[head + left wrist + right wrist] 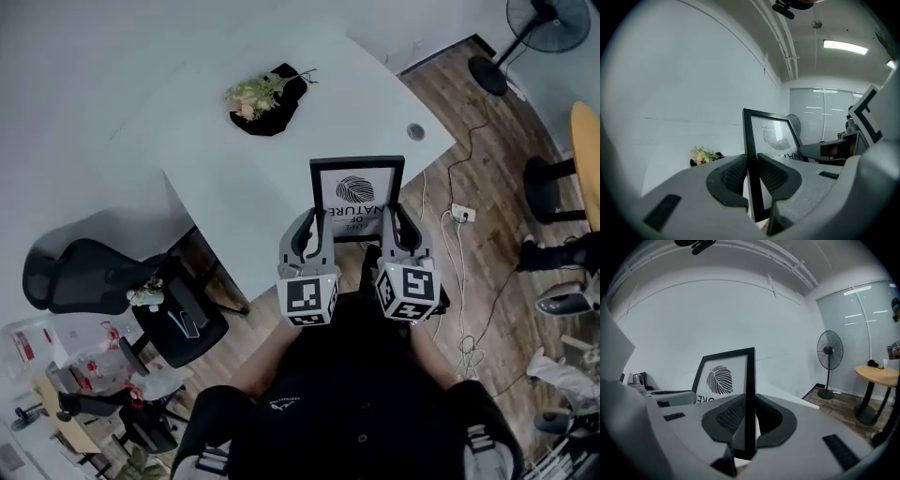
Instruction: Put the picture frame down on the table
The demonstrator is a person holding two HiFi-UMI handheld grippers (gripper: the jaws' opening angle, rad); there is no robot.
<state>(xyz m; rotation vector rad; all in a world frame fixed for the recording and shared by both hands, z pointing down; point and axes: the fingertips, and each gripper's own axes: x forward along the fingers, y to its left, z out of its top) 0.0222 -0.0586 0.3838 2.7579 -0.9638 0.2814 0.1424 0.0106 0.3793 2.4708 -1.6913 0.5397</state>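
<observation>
Two grippers hold the frame [357,192] upright between them, at the near edge of the table [216,178]. The left gripper [314,225] has its jaws pinched on the frame's left bar, and the left gripper view shows the ribbed pads [731,174] pressed against that black bar from both sides. The right gripper [397,223] has its jaws pinched on the right bar in the same way, low on the frame. The frame is black and holds a white print with a dark leaf above some lettering, facing the person. Whether its bottom edge touches the table cannot be told. Farther back on the white table, well apart from the frame, a black holder [281,103] carries a small bunch of flowers [251,94], pale blooms among green sprigs. A round cable hole [416,132] sits near the table's right edge. The table stands against a plain white wall, on a wood-plank floor [487,122]. Left of the table are a black chair [84,272] and a black stool [183,323] with small items on it. On the floor to the right, thin cables run to a power strip [461,213]. A standing fan [539,28] is at the far right, and the rim of a round wooden table [586,150] shows beside it. Glass partitions close the room on that side.
</observation>
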